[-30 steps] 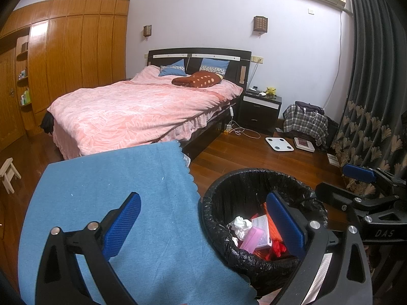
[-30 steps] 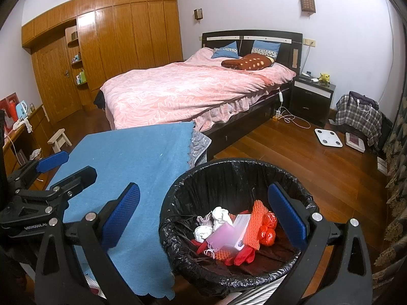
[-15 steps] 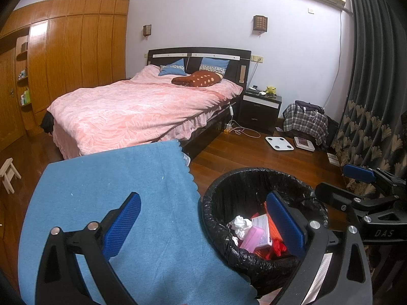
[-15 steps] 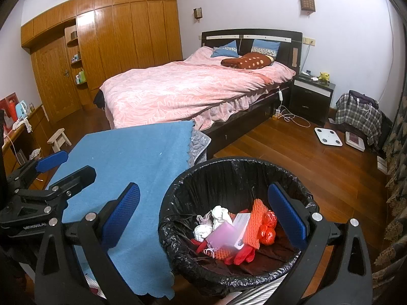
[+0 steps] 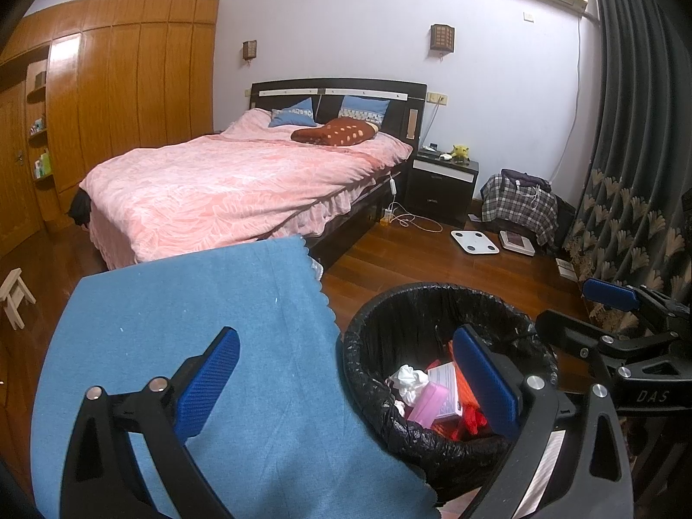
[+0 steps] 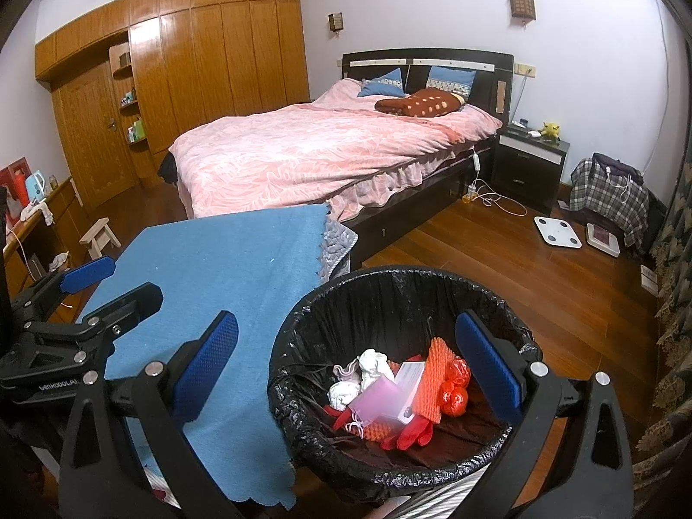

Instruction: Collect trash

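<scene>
Behind everything, the bed [image 5: 242, 181] fills the far side of the room, and it looks the same as a second ago; nothing in either view has shifted beyond a hair. That stillness suggests a pause: either the collecting is finished or the person is scanning for more trash.

Nearer, the blue cloth [image 5: 194, 346] covers a table and lies bare, with no scrap showing on it. Its scalloped edge hangs just beside the bin [image 6: 302, 372], which stands on the wood floor [image 6: 540, 285] at the table's corner. A black liner is folded over the rim, and the trash [image 6: 398, 389] sits inside at the bottom: crumpled white tissue, a pink box, a paper card, orange mesh and red wrappers.

The left gripper [image 5: 346, 372] hovers over the cloth's edge with its jaws spread wide and nothing between them. The right gripper [image 6: 346, 359] hangs over the bin's near rim, likewise spread and empty.

Further off, a white scale [image 5: 474, 241] and a checked bag [image 5: 519, 207] rest on the floor near the nightstand [image 5: 445, 186]; neither reads as trash. Nothing blocks either gripper, though the two sit close and could clash if both reach for the bin.
</scene>
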The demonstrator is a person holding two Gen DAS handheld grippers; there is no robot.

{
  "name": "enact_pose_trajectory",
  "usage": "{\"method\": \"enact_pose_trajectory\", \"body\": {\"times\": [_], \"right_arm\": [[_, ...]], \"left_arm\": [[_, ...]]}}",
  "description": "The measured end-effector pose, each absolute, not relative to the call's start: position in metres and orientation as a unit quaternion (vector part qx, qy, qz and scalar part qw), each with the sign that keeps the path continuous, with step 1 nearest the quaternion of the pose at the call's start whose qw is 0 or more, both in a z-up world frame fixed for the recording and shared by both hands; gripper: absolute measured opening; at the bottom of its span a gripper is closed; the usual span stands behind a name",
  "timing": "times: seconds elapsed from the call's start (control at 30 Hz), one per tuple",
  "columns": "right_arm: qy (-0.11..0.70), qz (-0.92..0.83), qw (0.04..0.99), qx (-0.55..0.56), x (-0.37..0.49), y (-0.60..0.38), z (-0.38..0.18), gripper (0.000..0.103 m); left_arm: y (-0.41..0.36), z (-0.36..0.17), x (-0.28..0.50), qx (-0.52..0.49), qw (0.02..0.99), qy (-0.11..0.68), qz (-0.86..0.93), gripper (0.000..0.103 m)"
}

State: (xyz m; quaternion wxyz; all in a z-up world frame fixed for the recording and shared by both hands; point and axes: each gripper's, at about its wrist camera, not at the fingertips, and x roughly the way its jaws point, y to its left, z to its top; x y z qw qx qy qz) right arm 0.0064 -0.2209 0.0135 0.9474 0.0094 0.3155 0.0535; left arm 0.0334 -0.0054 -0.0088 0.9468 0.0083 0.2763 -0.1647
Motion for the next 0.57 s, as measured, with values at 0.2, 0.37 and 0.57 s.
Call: {"method": "enact_pose_trajectory", "body": {"times": [0.2,0.37,0.57], "right_arm": [[0.316,0.053,0.947,0.009,0.0058,-0.2201,0.0137,0.098],[0.317,0.053,0.947,0.010,0.0060,-0.2202,0.0141,0.098],[0.317,0.054,0.947,0.010,0.0063,-0.2206,0.0151,0.098]], "left_arm": [[-0.0044,-0.0083,0.0314,0.008,0.946,0.277,-0.166,0.097],[-0.0050,-0.0079,0.0319,0.008,0.947,0.277,-0.165,0.097],[-0.0042,-0.0079,0.0311,0.008,0.946,0.278,-0.165,0.097]]}}
